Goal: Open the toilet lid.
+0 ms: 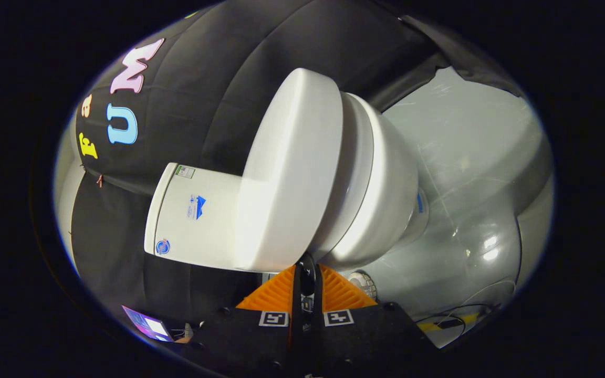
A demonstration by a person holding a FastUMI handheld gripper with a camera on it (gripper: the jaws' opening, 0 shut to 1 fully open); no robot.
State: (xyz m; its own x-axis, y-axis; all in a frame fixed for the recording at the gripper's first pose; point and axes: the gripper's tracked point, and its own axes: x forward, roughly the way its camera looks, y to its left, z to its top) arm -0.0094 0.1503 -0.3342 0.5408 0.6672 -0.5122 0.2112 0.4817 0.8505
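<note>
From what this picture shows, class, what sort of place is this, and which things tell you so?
Probably a mock bathroom in a recording booth: a white toilet with its lid down stands on a shiny grey floor before a black cloth wall. The hand-held gripper, nearly shut, points at the lid's edge.

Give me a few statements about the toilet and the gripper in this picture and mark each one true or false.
1. The toilet lid is down over the seat. True.
2. The gripper has its orange fingers spread wide apart. False: they sit close together with only a narrow gap.
3. The fingertips are at the edge of the lid, near the bowl. True.
4. The tank is bright red. False: it is white, with small stickers on it.
5. The floor beside the toilet is a carpet. False: it is a pale, shiny surface.
</note>
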